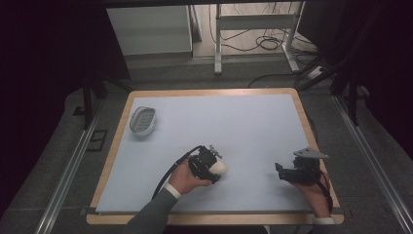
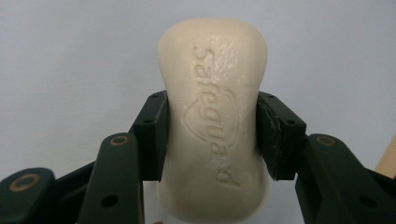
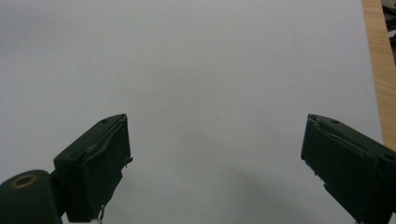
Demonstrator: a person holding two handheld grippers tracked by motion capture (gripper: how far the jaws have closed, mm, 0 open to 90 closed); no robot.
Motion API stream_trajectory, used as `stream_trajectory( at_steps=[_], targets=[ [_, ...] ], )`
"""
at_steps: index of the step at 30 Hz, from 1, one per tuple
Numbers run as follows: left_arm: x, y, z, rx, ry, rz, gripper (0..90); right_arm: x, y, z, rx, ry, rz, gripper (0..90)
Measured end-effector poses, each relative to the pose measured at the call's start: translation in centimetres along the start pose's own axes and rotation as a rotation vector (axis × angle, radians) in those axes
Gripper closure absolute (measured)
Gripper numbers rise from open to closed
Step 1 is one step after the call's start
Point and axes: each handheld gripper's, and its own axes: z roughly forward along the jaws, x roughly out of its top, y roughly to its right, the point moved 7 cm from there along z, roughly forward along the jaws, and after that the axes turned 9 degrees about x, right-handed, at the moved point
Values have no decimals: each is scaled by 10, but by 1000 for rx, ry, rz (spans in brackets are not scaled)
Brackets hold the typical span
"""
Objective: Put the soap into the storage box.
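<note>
Soap bar (image 2: 214, 126), cream-white, "Safeguard" embossed along its face, was pinched across its narrow waist by the left gripper (image 2: 212, 133); both black pads pressed flat on the long side edges. In the high view the bar (image 1: 220, 168) stuck out of that gripper (image 1: 207, 163) near the front-middle of the pale blue table mat (image 1: 234, 126), low over it or touching, could not tell which. Judgement: solid, stiff, light for its bulk, smooth rounded surfaces so likely slippery; the waisted middle was the sensible grip, the ends would squirt out. Too hard a squeeze could dent it. Right gripper (image 3: 215, 158) hung with jaws spread wide, nothing between, over bare mat near the wooden table edge (image 3: 378, 70). A soap dish (image 1: 142, 120), mesh-like, empty, sat far-left on the mat, well apart from the bar.
</note>
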Motion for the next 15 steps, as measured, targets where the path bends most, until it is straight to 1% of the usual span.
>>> stream_trajectory(
  at_steps=[1, 2, 4, 6, 7, 8, 10, 11, 13, 15],
  targets=[
    [0, -3, -3, -7, 5, -7, 495, 0, 0, 0, 0, 0, -1, 80],
    [1, -7, -7, -2, 18, -18, 495, 0, 0, 0, 0, 0, 0, 79],
    [1, -9, -9, 1, 20, -22, 495, 0, 0, 0, 0, -1, 0, 80],
    [2, -16, -16, 5, 34, -34, 495, 0, 0, 1, 0, -1, -1, 80],
    [2, -16, -16, 5, 34, -34, 495, 0, 0, 1, 0, -1, -1, 80],
    [2, -20, -19, 7, 41, -40, 495, 0, 1, 0, 0, 0, 1, 80],
    [2, -23, -21, 11, 43, -42, 495, 0, 1, 0, 0, 0, 2, 80],
    [2, -27, -24, 16, 47, -45, 495, -1, 1, 0, -1, -1, 4, 80],
    [2, -29, -25, 19, 48, -49, 496, -1, 1, 0, -1, -1, 5, 80],
    [1, -34, -28, 32, 54, -53, 496, -1, 1, 1, 0, -3, 5, 80]
  ],
)
